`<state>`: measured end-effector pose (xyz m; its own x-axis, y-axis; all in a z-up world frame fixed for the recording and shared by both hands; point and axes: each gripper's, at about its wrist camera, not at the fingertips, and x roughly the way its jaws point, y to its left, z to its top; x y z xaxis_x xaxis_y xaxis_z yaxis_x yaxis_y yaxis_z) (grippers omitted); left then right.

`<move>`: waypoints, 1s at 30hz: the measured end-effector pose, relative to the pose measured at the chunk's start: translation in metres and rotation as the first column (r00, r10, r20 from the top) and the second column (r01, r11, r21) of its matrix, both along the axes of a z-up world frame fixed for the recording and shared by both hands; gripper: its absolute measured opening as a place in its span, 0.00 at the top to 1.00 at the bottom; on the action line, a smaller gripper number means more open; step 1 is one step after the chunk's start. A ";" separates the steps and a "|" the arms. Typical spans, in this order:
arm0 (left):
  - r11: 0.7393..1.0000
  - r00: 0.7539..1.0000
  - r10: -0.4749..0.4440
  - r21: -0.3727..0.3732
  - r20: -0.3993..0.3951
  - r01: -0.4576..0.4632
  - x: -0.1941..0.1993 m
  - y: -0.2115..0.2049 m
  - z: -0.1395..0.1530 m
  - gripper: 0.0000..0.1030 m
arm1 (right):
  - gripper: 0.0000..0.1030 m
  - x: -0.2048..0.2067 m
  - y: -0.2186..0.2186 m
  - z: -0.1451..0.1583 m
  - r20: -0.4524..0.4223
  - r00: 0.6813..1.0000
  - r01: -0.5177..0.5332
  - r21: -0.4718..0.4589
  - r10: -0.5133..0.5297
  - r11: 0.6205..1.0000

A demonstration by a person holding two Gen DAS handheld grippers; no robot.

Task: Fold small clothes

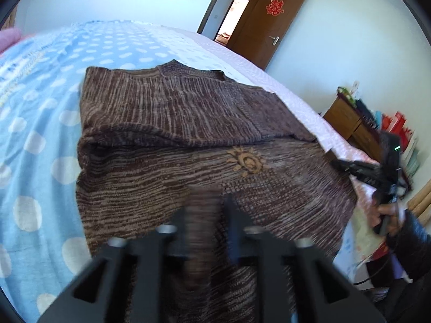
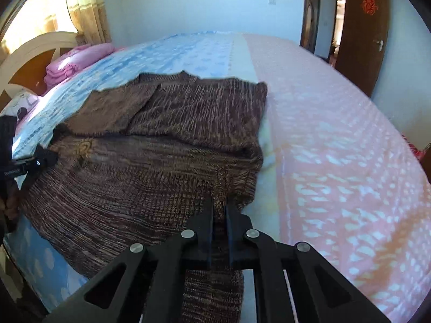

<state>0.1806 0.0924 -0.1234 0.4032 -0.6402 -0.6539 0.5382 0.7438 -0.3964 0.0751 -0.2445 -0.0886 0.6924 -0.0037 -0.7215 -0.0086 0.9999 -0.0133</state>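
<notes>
Left wrist view: the left gripper (image 1: pixel 207 204) is seen pointing down at a slant over the near part of a brown knitted sweater (image 1: pixel 188 134), with its jaws drawn together on a raised pleat of the knit, so the cloth is pinched between them; the picture is blurred here. Beyond the fingers a tan sun-shaped motif (image 1: pixel 246 161) is worked into the knit, and the far half of the garment is laid back over itself, a fold line running across it. The sweater is spread on a bed sheet (image 1: pixel 40 134) of blue with white dots. At the right edge the right gripper (image 1: pixel 350 165) is held by a hand (image 1: pixel 388 215) in a dark sleeve. On the brown door (image 1: pixel 269 27) behind, a red paper cutting of a Chinese character (image 1: pixel 274 7) is stuck; it is too small to be read with certainty. In the right wrist view the right gripper (image 2: pixel 219 204) is likewise tilted downward, and its jaws are closed on the hem of the sweater (image 2: pixel 161 161), a strip of knit being clamped between them and hanging beneath. The left gripper (image 2: pixel 40 161) is seen at the left edge, with small white lettering that cannot be read.
</notes>
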 end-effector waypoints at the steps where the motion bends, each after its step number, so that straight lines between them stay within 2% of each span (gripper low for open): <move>1: 1.000 1.000 0.013 -0.011 -0.004 -0.013 -0.001 0.003 0.001 0.92 | 0.93 -0.006 0.000 0.007 0.025 1.000 0.010 0.009 -0.010 1.000; 6: 0.993 0.997 0.080 -0.084 0.007 -0.079 -0.008 0.023 0.015 0.92 | 0.93 -0.024 -0.006 0.042 0.110 0.993 0.025 0.080 -0.034 0.996; 9: 0.991 0.994 0.095 -0.098 0.045 -0.091 -0.009 0.027 0.034 0.92 | 0.93 -0.019 0.003 0.060 0.152 0.988 0.010 0.074 -0.021 0.997; 12: 0.987 0.990 0.128 -0.108 0.054 -0.122 0.001 0.030 0.050 0.92 | 0.93 -0.006 0.012 0.073 0.188 0.982 -0.005 0.027 -0.001 1.000; 20: 0.978 0.973 0.204 -0.069 0.108 -0.197 0.054 0.026 0.076 0.92 | 0.93 0.065 0.017 0.096 0.243 0.970 0.010 -0.080 0.010 0.997; 26: 0.962 0.956 0.272 -0.067 0.110 -0.266 0.109 0.023 0.080 0.92 | 0.93 0.134 0.007 0.088 0.246 0.969 0.056 -0.082 -0.034 0.995; 30: 0.947 0.942 0.321 -0.051 0.098 -0.318 0.151 0.020 0.072 0.92 | 0.93 0.185 0.005 0.069 0.240 0.968 0.100 -0.118 -0.070 0.988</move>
